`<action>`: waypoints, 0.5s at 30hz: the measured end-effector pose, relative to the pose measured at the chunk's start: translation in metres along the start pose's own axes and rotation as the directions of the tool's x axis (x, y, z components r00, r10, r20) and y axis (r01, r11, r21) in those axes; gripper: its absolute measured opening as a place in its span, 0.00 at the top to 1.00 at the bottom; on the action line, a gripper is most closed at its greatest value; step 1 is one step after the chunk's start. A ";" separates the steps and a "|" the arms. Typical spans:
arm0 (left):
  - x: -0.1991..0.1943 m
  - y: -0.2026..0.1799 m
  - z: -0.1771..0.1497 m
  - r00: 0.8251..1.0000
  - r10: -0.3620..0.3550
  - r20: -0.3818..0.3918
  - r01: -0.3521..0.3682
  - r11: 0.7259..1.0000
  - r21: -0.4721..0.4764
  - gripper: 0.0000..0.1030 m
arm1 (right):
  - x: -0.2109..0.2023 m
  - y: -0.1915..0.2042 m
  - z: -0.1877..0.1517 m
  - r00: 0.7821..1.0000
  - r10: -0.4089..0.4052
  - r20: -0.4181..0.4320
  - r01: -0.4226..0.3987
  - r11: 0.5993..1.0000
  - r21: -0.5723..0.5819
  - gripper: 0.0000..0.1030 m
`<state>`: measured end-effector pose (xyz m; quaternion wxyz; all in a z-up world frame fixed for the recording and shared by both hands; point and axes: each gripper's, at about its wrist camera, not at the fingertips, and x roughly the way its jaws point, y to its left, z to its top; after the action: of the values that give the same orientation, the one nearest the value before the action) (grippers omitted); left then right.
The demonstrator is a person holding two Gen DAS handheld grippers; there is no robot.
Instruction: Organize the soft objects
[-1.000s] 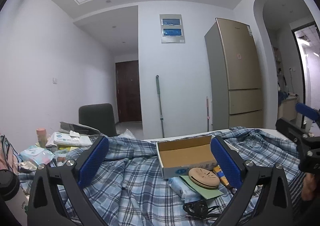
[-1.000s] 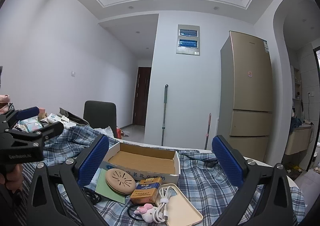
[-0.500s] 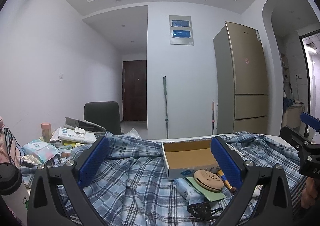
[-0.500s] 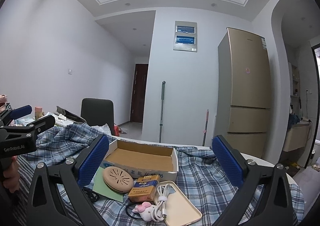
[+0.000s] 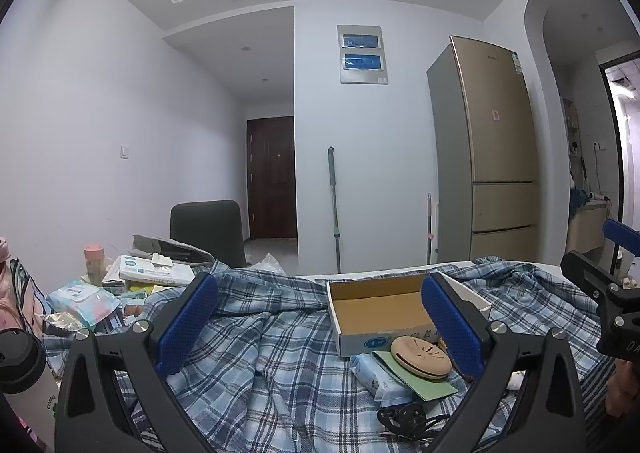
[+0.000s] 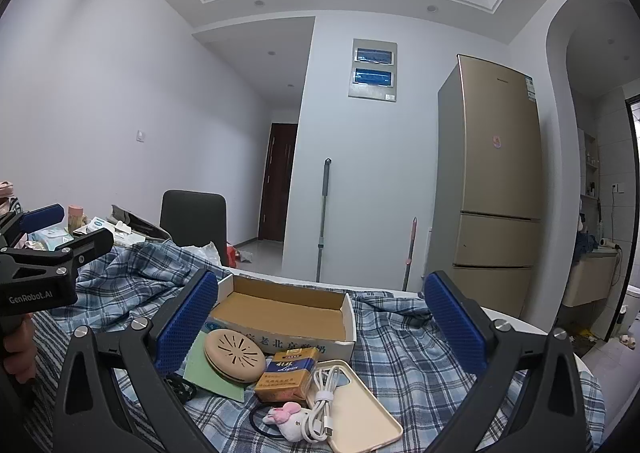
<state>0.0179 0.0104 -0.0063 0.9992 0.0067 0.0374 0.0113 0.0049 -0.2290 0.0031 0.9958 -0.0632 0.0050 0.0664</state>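
I see the crumpled plaid shirt [image 5: 256, 357] spread under everything. Only my right view shows the plush toy [image 6: 287, 417] beside the glossy case [image 6: 360, 409]. Left gripper [image 5: 320, 327] and right gripper [image 6: 320, 327]: fingers apart, empty.

A home: fridge [image 6: 496, 189], front door [image 5: 272, 177], cluttered table [image 5: 464, 267].
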 end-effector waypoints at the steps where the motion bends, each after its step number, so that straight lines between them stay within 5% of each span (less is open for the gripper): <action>1: 0.000 0.000 0.000 1.000 0.000 -0.001 0.000 1.000 -0.001 0.00 | 0.000 0.000 0.000 1.000 0.000 0.000 0.000 1.000 0.000 0.00; 15: 0.001 -0.003 -0.001 1.000 0.006 -0.010 -0.006 1.000 0.013 0.00 | -0.004 -0.003 0.000 1.000 -0.013 0.017 0.013 1.000 0.011 0.00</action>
<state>0.0192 0.0076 -0.0072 0.9989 0.0133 0.0427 0.0140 0.0010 -0.2324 0.0035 0.9965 -0.0572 -0.0033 0.0606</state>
